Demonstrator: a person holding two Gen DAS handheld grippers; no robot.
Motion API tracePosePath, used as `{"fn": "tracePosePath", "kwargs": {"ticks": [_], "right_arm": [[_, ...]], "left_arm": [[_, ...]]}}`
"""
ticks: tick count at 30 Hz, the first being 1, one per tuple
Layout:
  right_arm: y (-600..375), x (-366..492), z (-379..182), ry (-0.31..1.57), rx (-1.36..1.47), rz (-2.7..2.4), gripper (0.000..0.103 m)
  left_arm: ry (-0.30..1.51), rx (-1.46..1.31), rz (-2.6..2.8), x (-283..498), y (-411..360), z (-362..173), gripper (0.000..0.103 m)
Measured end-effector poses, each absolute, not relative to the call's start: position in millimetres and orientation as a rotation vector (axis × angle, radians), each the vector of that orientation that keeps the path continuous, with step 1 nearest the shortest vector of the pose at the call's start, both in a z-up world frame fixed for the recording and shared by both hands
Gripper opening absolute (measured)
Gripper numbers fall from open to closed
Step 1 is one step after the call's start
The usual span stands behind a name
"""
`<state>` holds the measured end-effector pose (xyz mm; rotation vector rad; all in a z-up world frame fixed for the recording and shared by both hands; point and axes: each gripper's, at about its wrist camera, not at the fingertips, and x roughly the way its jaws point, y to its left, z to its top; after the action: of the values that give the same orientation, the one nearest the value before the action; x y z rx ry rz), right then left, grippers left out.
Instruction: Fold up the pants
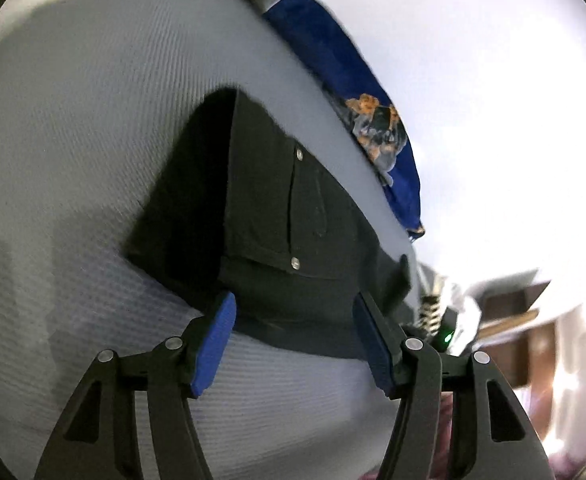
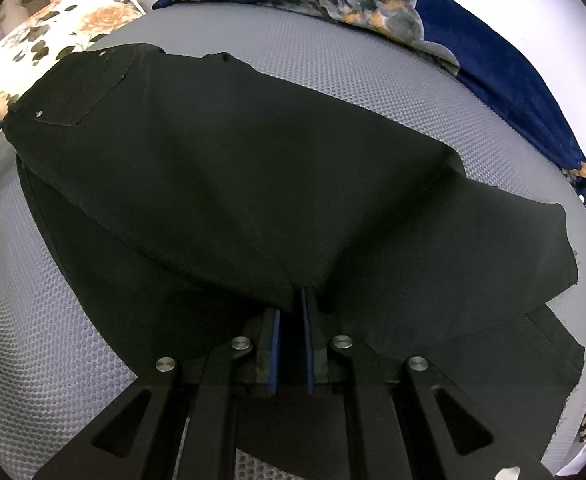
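Right hand-held gripper (image 2: 290,322): fingers pinched on a fold of the black pants (image 2: 221,184).
Left hand-held gripper (image 1: 293,332): jaws spread wide, holding nothing, at the pants' waist end.
Surface: grey textured bed (image 2: 333,68) (a mattress, by the look).
Edges: blue patterned blanket (image 2: 505,68) along the far edge, floral pillow (image 2: 65,28) at the left corner.
Pants axis: left to right across the bed in the right wrist view, pocket end left.

Left wrist view: motion-smeared, wall (image 1: 493,80) blown out white at right. Right wrist view: sharp, evenly lit. Black pants (image 2: 253,184) lose detail. Strong fisheye curvature, dark corners
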<state>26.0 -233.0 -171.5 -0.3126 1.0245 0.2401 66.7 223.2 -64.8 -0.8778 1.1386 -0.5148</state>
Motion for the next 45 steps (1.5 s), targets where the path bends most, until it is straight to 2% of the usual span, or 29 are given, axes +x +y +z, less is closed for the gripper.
{"fn": "tracePosePath", "kwargs": {"ticks": [10, 19, 22, 23, 25, 26, 27, 30, 37, 42, 45], "right_arm": [[-236.9, 23.6, -172.6, 1.005, -0.299, 0.243, 0.009], [-237.4, 24.2, -171.7, 1.0, -0.287, 0.244, 0.009], [-237.7, 24.1, -172.0, 1.002, -0.291, 0.245, 0.009], [-237.8, 24.0, -172.1, 1.002, -0.289, 0.244, 0.009], [-237.9, 24.4, -171.5, 1.0, -0.288, 0.243, 0.009], [-237.9, 24.3, -171.5, 0.999, -0.287, 0.241, 0.009], [-238.4, 24.4, -171.2, 0.997, -0.282, 0.24, 0.009], [-239.5, 24.8, -169.5, 0.997, -0.26, 0.231, 0.009], [-218.0, 2.9, -145.1, 0.929, -0.334, 0.184, 0.007], [-203.3, -17.2, -148.1, 0.951, -0.322, 0.201, 0.008], [-196.1, -22.7, -165.4, 0.989, -0.32, 0.197, 0.008]], "left_arm": [[1.178, -0.933, -0.407, 68.1, 204.6, -74.3, 0.061], [1.212, -1.001, -0.31, 69.5, 213.6, -106.2, 0.06], [1.196, -0.988, -0.292, 79.2, 216.6, -100.6, 0.054], [1.193, -0.974, -0.288, 81.0, 215.5, -98.2, 0.047], [1.209, -0.886, -0.279, 86.5, 210.2, -92.3, 0.036], [1.215, -0.831, -0.28, 90.8, 206.0, -90.1, 0.025], [1.226, -0.779, -0.282, 93.8, 203.2, -88.8, 0.023], [1.219, -0.614, -0.308, 104.8, 193.0, -75.4, 0.02], [1.137, -0.361, -0.393, 121.4, 193.3, -45.9, 0.02], [1.2, -0.124, -0.41, 118.4, 184.9, -76.0, 0.02], [1.2, -0.105, -0.414, 115.8, 185.7, -85.8, 0.02]]}}
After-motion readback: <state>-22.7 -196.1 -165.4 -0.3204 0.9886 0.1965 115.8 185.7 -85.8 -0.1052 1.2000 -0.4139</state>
